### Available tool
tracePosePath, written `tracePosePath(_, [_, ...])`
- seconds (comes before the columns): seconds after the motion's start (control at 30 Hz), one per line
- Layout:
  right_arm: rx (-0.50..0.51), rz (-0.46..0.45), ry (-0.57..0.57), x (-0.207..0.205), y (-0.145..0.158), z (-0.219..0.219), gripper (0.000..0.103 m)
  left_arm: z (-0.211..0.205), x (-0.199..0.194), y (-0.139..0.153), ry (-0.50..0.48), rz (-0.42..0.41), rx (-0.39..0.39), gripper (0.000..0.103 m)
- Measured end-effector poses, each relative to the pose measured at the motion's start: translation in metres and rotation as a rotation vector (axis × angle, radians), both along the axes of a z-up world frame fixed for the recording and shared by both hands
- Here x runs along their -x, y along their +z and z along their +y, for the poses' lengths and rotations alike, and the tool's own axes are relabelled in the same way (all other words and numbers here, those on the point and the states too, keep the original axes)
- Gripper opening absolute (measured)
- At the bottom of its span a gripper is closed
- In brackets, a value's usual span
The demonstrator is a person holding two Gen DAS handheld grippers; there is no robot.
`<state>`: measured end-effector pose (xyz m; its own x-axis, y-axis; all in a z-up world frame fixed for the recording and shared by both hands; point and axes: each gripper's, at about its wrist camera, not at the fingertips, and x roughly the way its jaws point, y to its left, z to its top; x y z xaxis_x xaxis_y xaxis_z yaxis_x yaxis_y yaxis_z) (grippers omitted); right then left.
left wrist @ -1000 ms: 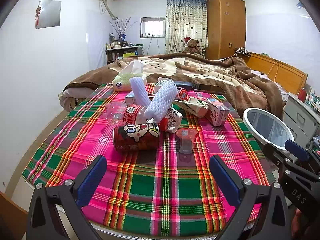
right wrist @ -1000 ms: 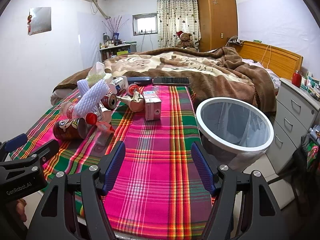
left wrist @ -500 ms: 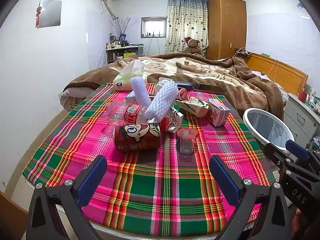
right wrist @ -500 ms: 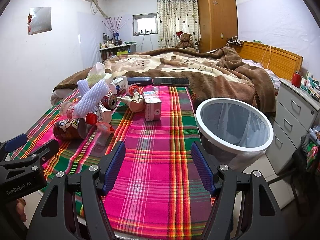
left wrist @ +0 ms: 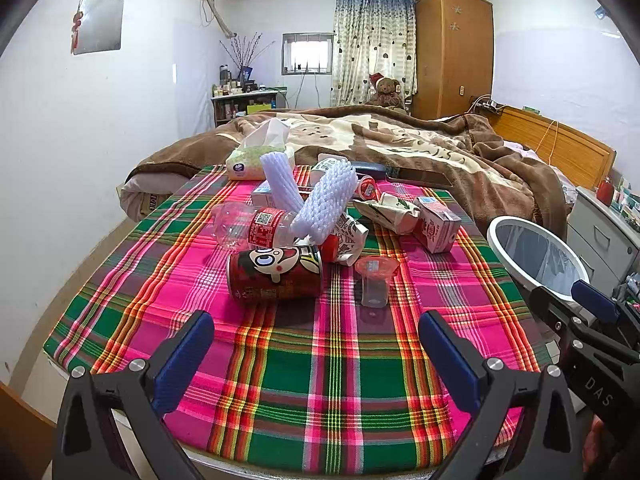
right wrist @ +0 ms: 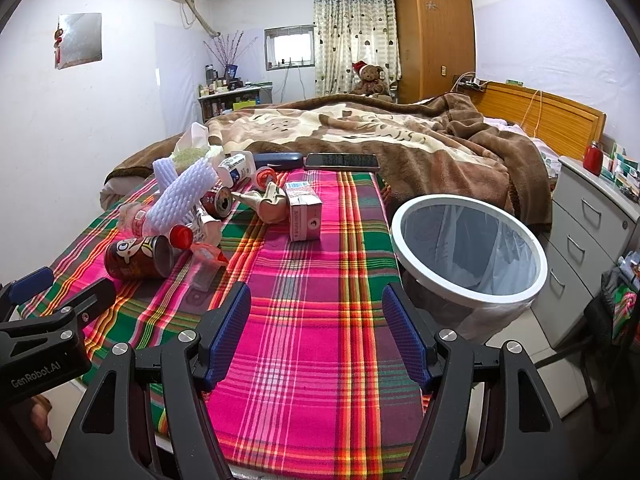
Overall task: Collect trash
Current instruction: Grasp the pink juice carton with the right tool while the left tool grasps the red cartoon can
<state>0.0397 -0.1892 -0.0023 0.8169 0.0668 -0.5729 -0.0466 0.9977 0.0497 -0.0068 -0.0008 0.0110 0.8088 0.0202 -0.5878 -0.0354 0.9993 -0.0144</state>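
above the plaid cloth [left wrist: 320, 380] both the left gripper [left wrist: 316, 344] and the right gripper [right wrist: 316, 332] hung wide and empty, so the nearest red can [left wrist: 276, 276] looked best squeezed across its middle, then carried to the bin [right wrist: 468, 248].

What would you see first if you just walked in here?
Probably the bright pink and green plaid cloth on the table, with a heap of trash in its middle: a red can lying on its side and white foam nets sticking up behind it. A white-rimmed bin, lined with a bag, stands open by the table's right edge.
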Motion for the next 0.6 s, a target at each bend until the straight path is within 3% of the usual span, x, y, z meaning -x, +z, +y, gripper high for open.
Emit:
tracePosePath(0.27, [-0.033, -0.027, 0.038, -0.019, 0.001, -0.004, 0.07, 0.02, -0.019, -0.004, -0.027, 0.018, 0.025, 0.103])
tracePosePath(0.47, [-0.119, 0.001, 0.053, -0.07, -0.002, -0.014, 0.07, 0.05, -0.047, -0.008, -0.092, 0.041, 0.005, 0.103])
tracePosePath(0.6, [-0.116, 0.041, 0.057, -0.104, -0.007, -0.01, 0.07, 0.067, -0.066, -0.011, -0.148, 0.063, -0.026, 0.103])
